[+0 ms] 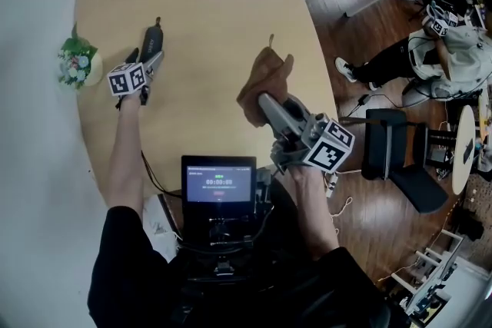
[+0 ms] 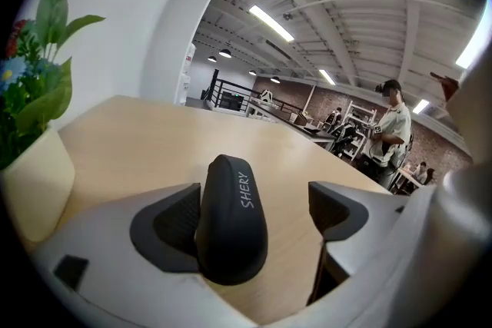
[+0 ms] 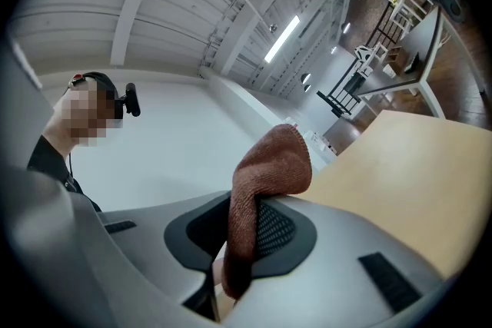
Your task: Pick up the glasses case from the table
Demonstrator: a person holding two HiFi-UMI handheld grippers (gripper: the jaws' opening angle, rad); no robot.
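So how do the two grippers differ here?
The left gripper is open, jaws either side of the black glasses case on the table; the right gripper is shut on a brown cloth. The left reaches farther across the table than the right. Both are hand-held.

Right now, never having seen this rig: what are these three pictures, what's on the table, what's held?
No robot: a person holds a two-jaw gripper in each hand. One picture looks down from their head; the others ride on each gripper, looking along its jaws. The pale wooden table bears a black oblong glasses case and a cream pot of flowers. The left gripper stands open around the case, not gripping. The right gripper is shut on a brown knitted cloth.
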